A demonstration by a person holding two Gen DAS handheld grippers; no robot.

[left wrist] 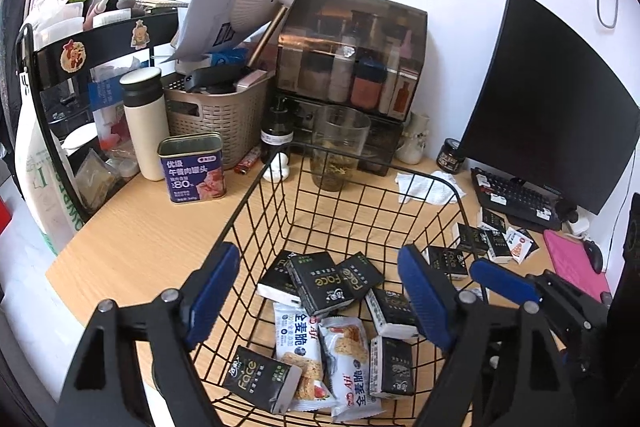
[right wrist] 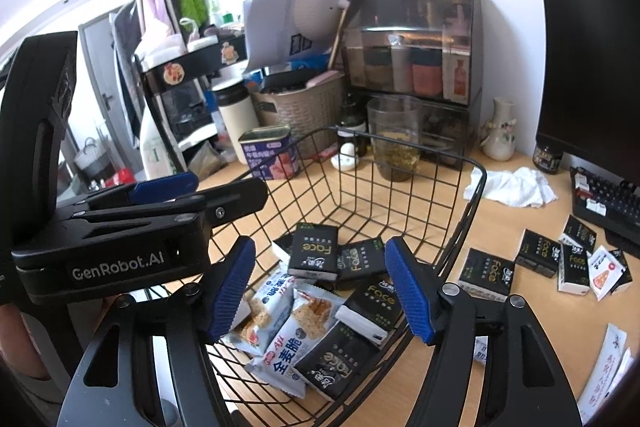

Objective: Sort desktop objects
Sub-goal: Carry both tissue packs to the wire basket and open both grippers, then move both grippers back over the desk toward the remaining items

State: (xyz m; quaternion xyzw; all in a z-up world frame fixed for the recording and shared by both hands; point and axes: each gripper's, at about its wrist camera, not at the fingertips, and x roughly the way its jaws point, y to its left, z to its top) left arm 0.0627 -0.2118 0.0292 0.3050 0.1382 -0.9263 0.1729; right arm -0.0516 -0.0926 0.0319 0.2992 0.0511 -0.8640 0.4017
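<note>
Wooden counter (left wrist: 132,243) is cluttered along the wall. My left tongs (left wrist: 320,297) and right tongs (right wrist: 320,291) both hover over the black wire basket (left wrist: 360,203), spread, nothing between the pads. Inside the basket lie black tissue packs (left wrist: 320,281) and white snack packets (left wrist: 344,359). More tissue packs (right wrist: 486,273) lie on the counter right of the basket, near the keyboard (right wrist: 612,201).

Wire basket (left wrist: 360,195) open above; packets (left wrist: 320,279) cover its floor.
</note>
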